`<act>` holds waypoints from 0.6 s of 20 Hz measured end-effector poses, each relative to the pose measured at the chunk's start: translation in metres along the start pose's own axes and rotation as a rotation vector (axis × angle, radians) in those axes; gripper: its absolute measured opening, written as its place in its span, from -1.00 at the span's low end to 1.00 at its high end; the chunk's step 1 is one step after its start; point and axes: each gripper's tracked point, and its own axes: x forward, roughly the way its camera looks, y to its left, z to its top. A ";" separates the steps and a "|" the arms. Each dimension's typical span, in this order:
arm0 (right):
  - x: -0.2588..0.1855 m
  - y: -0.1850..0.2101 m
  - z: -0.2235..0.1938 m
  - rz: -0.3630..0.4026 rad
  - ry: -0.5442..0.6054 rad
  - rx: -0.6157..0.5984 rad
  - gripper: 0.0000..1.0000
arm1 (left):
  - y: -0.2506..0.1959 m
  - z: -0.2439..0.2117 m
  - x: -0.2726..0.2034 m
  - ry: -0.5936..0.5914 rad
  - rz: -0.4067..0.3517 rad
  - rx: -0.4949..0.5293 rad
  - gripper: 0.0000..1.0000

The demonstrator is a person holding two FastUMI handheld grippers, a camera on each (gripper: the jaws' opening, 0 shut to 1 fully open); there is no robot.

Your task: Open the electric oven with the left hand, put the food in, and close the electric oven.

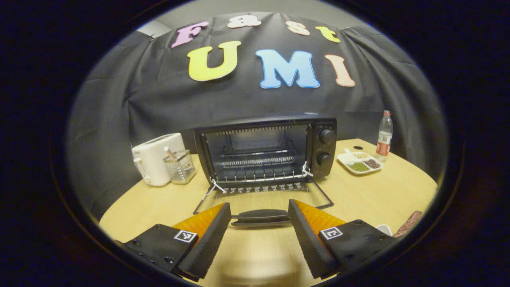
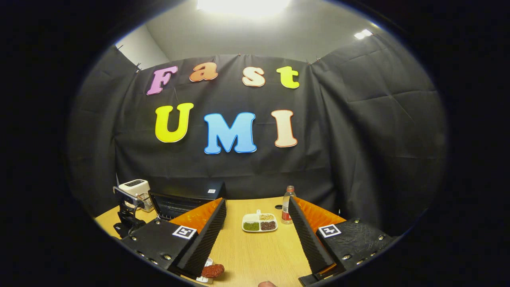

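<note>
The oven (image 1: pixel 265 153) sat straight ahead of the left claw (image 1: pixel 259 235), its door (image 1: pixel 263 199) already folded down flat. The door handle (image 1: pixel 261 216) lay between the claw's wide-open fingers, which held nothing. The right claw (image 2: pixel 259 239) was wide open and empty too. The food (image 2: pixel 212 270) (a reddish-brown piece) lay just below its left finger. If the right claw reached in carelessly, it could bump the door or drop the food off the rack (image 1: pixel 259 167).
</note>
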 end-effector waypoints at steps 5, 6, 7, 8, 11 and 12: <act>0.004 0.006 -0.016 0.069 0.035 0.034 0.90 | 0.011 0.070 -0.057 -0.135 0.033 -0.015 0.93; 0.006 0.007 -0.021 0.082 0.044 0.042 0.90 | 0.014 0.081 -0.068 -0.158 0.040 -0.017 0.92; 0.006 0.009 -0.025 0.096 0.055 0.048 0.90 | 0.017 0.094 -0.079 -0.181 0.045 -0.017 0.93; 0.006 0.010 -0.031 0.110 0.068 0.054 0.90 | 0.019 0.103 -0.092 -0.203 0.053 -0.018 1.00; 0.008 0.017 -0.049 0.152 0.119 0.068 0.90 | 0.026 0.127 -0.129 -0.255 0.069 -0.026 0.93; 0.008 0.020 -0.055 0.168 0.135 0.073 0.92 | 0.030 0.133 -0.141 -0.271 0.076 -0.028 1.00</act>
